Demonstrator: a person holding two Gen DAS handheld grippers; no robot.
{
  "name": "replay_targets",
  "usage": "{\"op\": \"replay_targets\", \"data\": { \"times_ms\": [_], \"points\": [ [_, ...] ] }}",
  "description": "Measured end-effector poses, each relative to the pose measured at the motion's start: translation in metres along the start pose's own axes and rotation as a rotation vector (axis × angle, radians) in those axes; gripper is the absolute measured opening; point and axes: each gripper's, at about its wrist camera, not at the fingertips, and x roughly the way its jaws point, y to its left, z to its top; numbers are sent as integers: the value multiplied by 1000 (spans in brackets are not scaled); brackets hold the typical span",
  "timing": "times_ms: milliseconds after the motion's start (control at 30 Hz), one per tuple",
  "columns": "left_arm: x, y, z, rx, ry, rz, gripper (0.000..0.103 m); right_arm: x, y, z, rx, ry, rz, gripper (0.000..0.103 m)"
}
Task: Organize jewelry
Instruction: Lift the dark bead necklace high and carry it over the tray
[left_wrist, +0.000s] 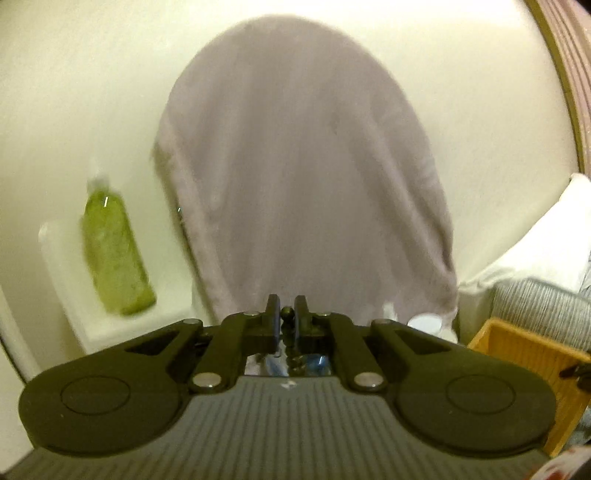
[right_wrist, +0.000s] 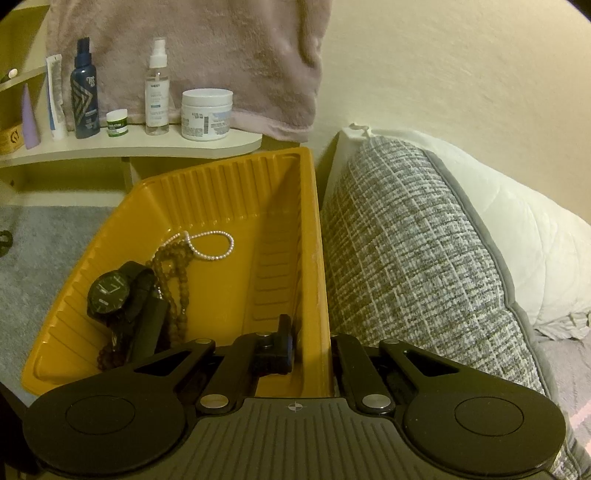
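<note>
In the left wrist view my left gripper (left_wrist: 287, 307) is shut on a dark beaded piece (left_wrist: 287, 314), and more of its beads hang below the fingers. The view is blurred, and a hanging towel (left_wrist: 306, 166) lies behind. The yellow ribbed tray (right_wrist: 229, 184) fills the right wrist view. My right gripper (right_wrist: 309, 332) is shut on the tray's right wall, with one finger (right_wrist: 283, 328) inside and the other hidden behind the wall. A black watch (right_wrist: 107, 293), a brown bead string (right_wrist: 173, 273) and a white pearl bracelet (right_wrist: 218, 245) lie in the tray. The tray's corner (left_wrist: 532, 369) also shows at the left wrist view's right edge.
A shelf (right_wrist: 129, 149) behind the tray bears spray bottles, tubes and a white jar (right_wrist: 207, 114). A grey woven pillow (right_wrist: 410, 258) and a white pillow (right_wrist: 524, 236) press against the tray's right side. A green bottle (left_wrist: 114, 254) stands on a white ledge at left.
</note>
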Motion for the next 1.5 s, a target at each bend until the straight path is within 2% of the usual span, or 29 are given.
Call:
{"op": "replay_targets", "data": {
  "times_ms": [333, 633, 733, 933, 1167, 1333, 1500],
  "points": [
    [-1, -20, 66, 29, -113, -86, 6, 0, -1, 0, 4, -1, 2, 4],
    [9, -53, 124, 12, -204, -233, 6, 0, -2, 0, 9, -3, 6, 4],
    [18, -75, 131, 21, -201, -290, 7, 1, -3, -1, 20, -3, 9, 4],
    [48, -125, 110, 49, -98, -398, 7, 1, -5, -3, 29, -2, 18, 4],
    [91, -175, 68, 59, 81, -516, 7, 4, -8, -4, 38, 5, 27, 4],
    [118, -203, 42, 86, 196, -567, 7, 5, -10, -5, 47, 9, 32, 4],
    [135, -221, 6, 92, 305, -588, 7, 6, -11, -6, 49, 13, 36, 4]
  ]
}}
